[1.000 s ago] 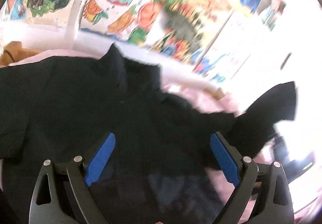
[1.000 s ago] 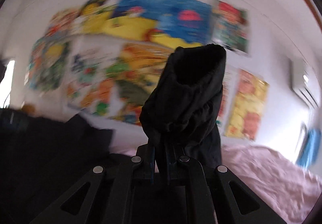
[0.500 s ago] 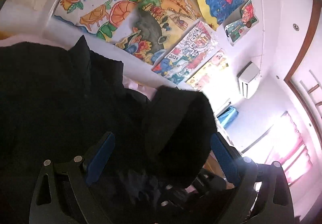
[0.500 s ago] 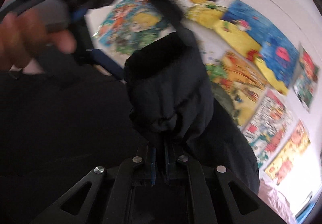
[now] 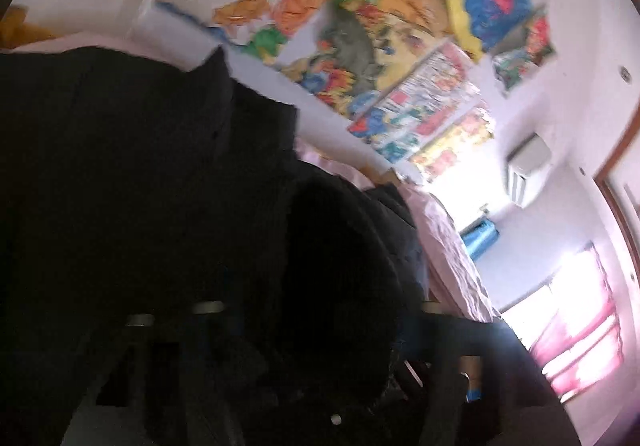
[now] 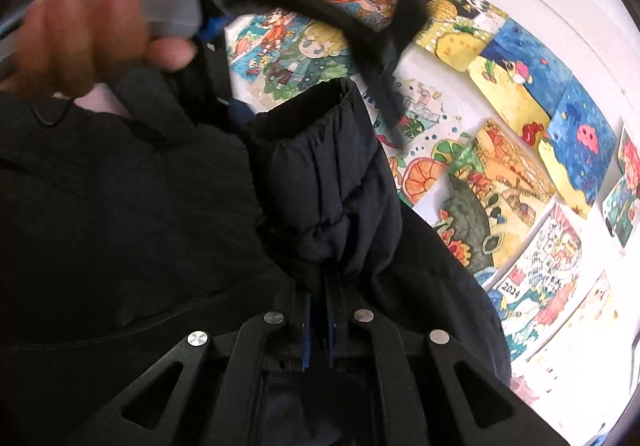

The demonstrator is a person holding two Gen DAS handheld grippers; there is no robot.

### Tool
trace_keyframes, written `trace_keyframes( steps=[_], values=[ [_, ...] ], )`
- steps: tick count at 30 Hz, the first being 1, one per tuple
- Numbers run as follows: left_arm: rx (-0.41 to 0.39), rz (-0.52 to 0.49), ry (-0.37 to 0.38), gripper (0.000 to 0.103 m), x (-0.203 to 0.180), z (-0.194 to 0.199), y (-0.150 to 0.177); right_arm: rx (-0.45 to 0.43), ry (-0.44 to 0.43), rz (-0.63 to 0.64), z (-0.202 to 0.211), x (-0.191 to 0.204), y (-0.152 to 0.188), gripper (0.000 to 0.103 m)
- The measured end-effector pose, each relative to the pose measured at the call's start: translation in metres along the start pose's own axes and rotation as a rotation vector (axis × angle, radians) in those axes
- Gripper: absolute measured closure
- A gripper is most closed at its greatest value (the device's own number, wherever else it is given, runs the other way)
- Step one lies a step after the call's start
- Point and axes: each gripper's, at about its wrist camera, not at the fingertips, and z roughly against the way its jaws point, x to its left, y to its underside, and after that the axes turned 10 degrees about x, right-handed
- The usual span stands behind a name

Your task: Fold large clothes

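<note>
A large black padded jacket (image 5: 120, 185) lies spread on a pink bed sheet (image 5: 448, 238). My right gripper (image 6: 318, 286) is shut on one sleeve (image 6: 332, 185) and holds it raised, cuff opening away from me. My left gripper (image 6: 308, 101), held by a person's hand (image 6: 80, 33), comes in from above with its jaws closing on either side of that cuff. Its fingers (image 6: 380, 85) lie against the cuff's edge. In the left wrist view the dark cuff (image 5: 332, 266) fills the gap of the left gripper (image 5: 320, 274), and cloth hides the pads.
Behind the bed a white wall carries several colourful drawings (image 6: 520, 149). An air conditioner (image 5: 528, 161) hangs high on the far wall. A bright window with a pink curtain (image 5: 572, 346) is at the right. The jacket body covers the bed on the left.
The right gripper carried the sleeve down and over to the left gripper. The left jaws, wide before, have narrowed around the cuff, and their blue pads are now buried in dark cloth.
</note>
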Motion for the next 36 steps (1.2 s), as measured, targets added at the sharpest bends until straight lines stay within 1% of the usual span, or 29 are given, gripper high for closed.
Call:
trace_keyframes(
  steps=[1,2,3,6,7,8,9,10,13,16,17,19,21,22,23,25,26,27,29,30,31,32,33,34,35,36],
  values=[
    [-0.008,-0.002,-0.024,0.088,0.001,0.001,-0.001,0.000,0.005,0.010,0.002,0.004,0.002,0.096],
    [-0.016,-0.005,-0.046,0.094,0.002,0.002,-0.002,-0.004,0.005,0.016,0.004,0.008,0.004,0.096],
    [-0.027,-0.004,-0.049,0.094,0.004,0.005,-0.003,-0.011,0.002,0.021,0.006,0.009,0.004,0.096],
    [-0.062,-0.022,-0.078,0.095,0.006,0.015,-0.008,-0.020,-0.020,0.037,0.010,0.010,0.005,0.081],
    [-0.073,-0.035,-0.095,0.095,0.005,0.020,-0.010,-0.024,-0.029,0.039,0.013,0.011,0.006,0.068],
    [-0.083,-0.047,-0.116,0.095,0.005,0.024,-0.012,-0.028,-0.035,0.037,0.016,0.009,0.008,0.051],
    [-0.093,-0.060,-0.152,0.096,0.007,0.031,-0.014,-0.032,-0.036,0.030,0.019,0.008,0.010,0.042],
    [-0.096,-0.065,-0.169,0.096,0.007,0.034,-0.015,-0.040,-0.046,0.013,0.024,0.004,0.013,0.034],
    [-0.103,-0.045,-0.248,0.096,0.029,0.053,-0.020,-0.029,-0.096,-0.067,0.032,-0.018,0.019,0.032],
    [-0.101,-0.035,-0.321,0.096,0.053,0.065,-0.020,-0.002,-0.111,-0.197,0.032,-0.051,0.028,0.018],
    [-0.089,-0.032,-0.356,0.096,0.064,0.065,-0.019,0.024,-0.101,-0.246,0.028,-0.064,0.033,0.017],
    [-0.062,-0.019,-0.386,0.096,0.077,0.059,-0.018,0.096,-0.055,-0.330,0.010,-0.086,0.043,0.017],
    [-0.028,-0.001,-0.423,0.096,0.090,0.044,-0.017,0.170,-0.015,-0.394,-0.010,-0.101,0.054,0.017],
    [-0.008,0.001,-0.454,0.096,0.095,0.036,-0.015,0.233,0.007,-0.435,-0.028,-0.110,0.063,0.017],
    [0.011,-0.008,-0.495,0.095,0.100,0.028,-0.014,0.278,0.020,-0.452,-0.042,-0.115,0.069,0.017],
    [0.038,-0.025,-0.556,0.095,0.107,0.015,-0.009,0.371,0.017,-0.464,-0.072,-0.120,0.080,0.017],
    [0.045,-0.028,-0.571,0.094,0.111,0.011,-0.007,0.431,0.001,-0.472,-0.088,-0.117,0.087,0.017],
    [0.050,-0.029,-0.583,0.093,0.115,0.008,-0.006,0.484,-0.016,-0.481,-0.101,-0.114,0.093,0.017],
    [0.048,-0.033,-0.596,0.087,0.123,0.005,-0.003,0.533,-0.059,-0.509,-0.118,-0.108,0.105,0.017],
    [0.040,-0.028,-0.590,0.086,0.125,0.005,-0.002,0.541,-0.072,-0.522,-0.121,-0.105,0.111,0.017],
    [0.031,-0.018,-0.581,0.080,0.127,0.006,0.000,0.556,-0.083,-0.538,-0.127,-0.102,0.115,0.014],
    [0.022,-0.009,-0.570,0.074,0.128,0.009,0.001,0.567,-0.081,-0.547,-0.130,-0.099,0.118,0.010],
    [0.015,-0.002,-0.563,0.071,0.129,0.011,0.001,0.568,-0.073,-0.553,-0.130,-0.098,0.121,0.007],
    [0.005,0.000,-0.553,0.066,0.128,0.014,0.003,0.564,-0.066,-0.560,-0.127,-0.095,0.124,0.002],
    [-0.006,0.001,-0.551,0.061,0.126,0.019,0.004,0.557,-0.067,-0.570,-0.125,-0.096,0.126,0.000],
    [-0.016,0.001,-0.546,0.059,0.121,0.023,0.004,0.546,-0.072,-0.583,-0.122,-0.096,0.127,0.000]
  ],
)
